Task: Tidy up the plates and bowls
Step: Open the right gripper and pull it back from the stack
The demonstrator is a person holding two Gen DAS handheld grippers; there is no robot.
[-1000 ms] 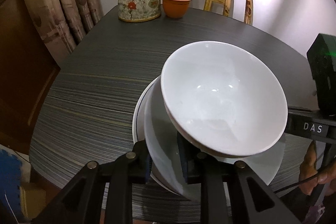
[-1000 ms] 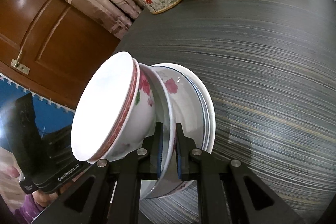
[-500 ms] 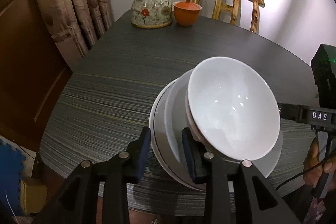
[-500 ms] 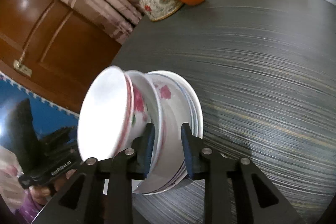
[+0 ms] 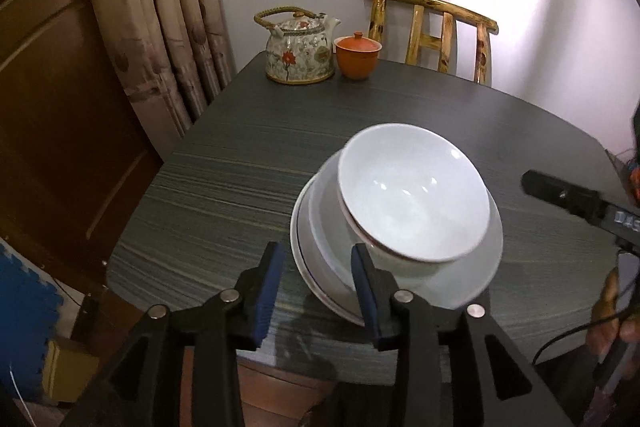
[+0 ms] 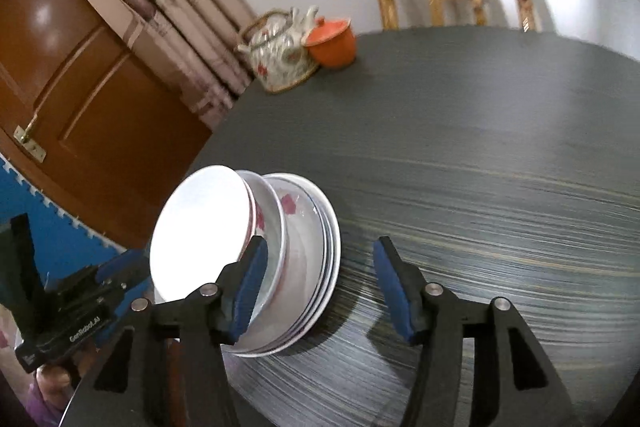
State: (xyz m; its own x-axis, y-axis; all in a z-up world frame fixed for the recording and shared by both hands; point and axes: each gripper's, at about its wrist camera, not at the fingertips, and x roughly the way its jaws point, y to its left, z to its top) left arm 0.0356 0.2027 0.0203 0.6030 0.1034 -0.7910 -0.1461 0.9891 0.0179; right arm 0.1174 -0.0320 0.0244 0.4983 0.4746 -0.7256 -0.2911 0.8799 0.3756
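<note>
My left tongs (image 5: 316,291) and right tongs (image 6: 318,287) are both opening and grip nothing, with the stack (image 5: 396,223), bowl (image 5: 412,195) on plates, resting on the bench (image 5: 248,163) at lower centre, just ahead between them.

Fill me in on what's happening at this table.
A person is working with a handheld gripper in each hand. A stack of plates with a white bowl on top sits on the dark table. The left gripper and right gripper have their jaws opening, nothing pressed between them, so the stack rests on its own. A floral teapot and orange lidded cup stand at the far edge.
</note>
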